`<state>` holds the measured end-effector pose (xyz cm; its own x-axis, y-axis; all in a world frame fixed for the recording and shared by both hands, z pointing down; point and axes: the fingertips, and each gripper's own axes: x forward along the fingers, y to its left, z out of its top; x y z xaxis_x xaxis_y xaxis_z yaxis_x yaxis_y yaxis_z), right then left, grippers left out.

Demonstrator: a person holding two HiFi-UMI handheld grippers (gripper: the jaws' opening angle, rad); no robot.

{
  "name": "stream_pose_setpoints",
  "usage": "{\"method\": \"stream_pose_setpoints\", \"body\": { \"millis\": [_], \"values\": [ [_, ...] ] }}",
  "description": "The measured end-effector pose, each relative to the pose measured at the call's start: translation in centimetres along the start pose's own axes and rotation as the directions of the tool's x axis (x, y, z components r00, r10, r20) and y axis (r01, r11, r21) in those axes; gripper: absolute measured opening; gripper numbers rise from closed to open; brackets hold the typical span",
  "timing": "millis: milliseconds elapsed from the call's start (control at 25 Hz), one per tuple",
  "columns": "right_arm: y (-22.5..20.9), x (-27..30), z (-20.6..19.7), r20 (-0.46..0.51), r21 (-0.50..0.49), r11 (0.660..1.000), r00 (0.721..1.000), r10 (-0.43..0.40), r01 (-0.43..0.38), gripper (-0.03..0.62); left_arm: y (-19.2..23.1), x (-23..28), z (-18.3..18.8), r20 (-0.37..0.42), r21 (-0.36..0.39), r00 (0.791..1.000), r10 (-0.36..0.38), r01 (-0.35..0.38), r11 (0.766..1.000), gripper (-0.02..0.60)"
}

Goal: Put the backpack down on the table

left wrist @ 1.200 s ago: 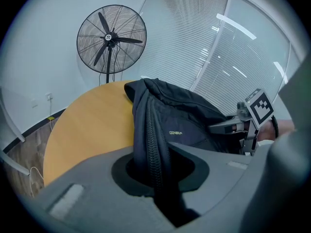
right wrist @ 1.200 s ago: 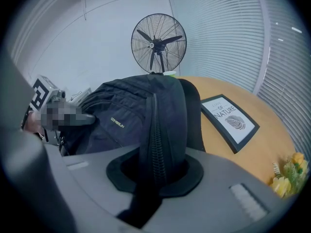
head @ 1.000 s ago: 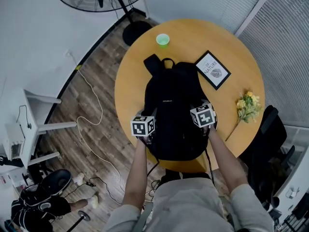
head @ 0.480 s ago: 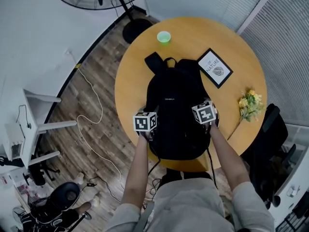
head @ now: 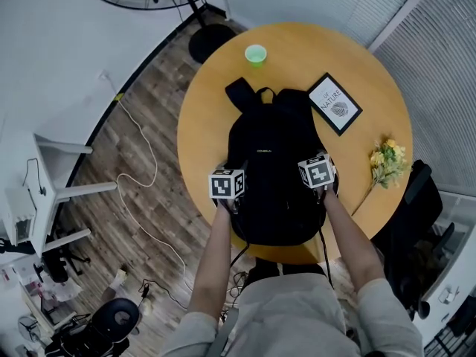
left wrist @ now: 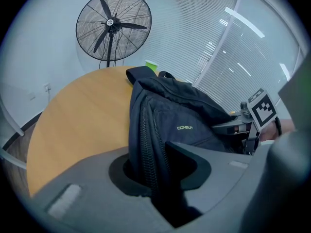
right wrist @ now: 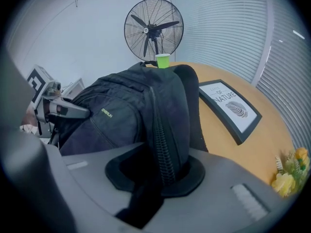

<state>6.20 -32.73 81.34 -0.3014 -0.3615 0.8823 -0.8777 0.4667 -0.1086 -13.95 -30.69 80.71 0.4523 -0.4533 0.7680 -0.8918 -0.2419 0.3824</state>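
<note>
Pinches pack sides loosely in left tool and right tool, jaws just opening. With pack flat on bench, open both evenly, back off straight.

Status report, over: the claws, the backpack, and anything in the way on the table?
Both just opening: left claw and right claw on backpack sides. It lies flat on table. Nearby cup, frame, flowers clear of it.

Left hand-held gripper and right hand-held gripper angle downward, jaws just easing open around pinched backpack fabric.
</note>
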Motion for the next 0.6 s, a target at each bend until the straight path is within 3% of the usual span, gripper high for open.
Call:
{"method": "stream_pose_setpoints", "body": {
  "millis": [400,600],
  "values": [
    [-0.4,0.3,-0.2,0.001,0.041,0.999,1.0,-0.012,0.012,0.092,0.4,0.1,-0.2,0.001,-0.011,1.0,-0.003,0.003,1.0,0.123],
    [-1.0,-0.8,-0.2,0.03,0.054,0.997,0.998,-0.053,0.051,0.172,0.6,-0.6,0.2,0.017,0.016,1.0,0.016,-0.017,1.0,0.174]
  ]
}}
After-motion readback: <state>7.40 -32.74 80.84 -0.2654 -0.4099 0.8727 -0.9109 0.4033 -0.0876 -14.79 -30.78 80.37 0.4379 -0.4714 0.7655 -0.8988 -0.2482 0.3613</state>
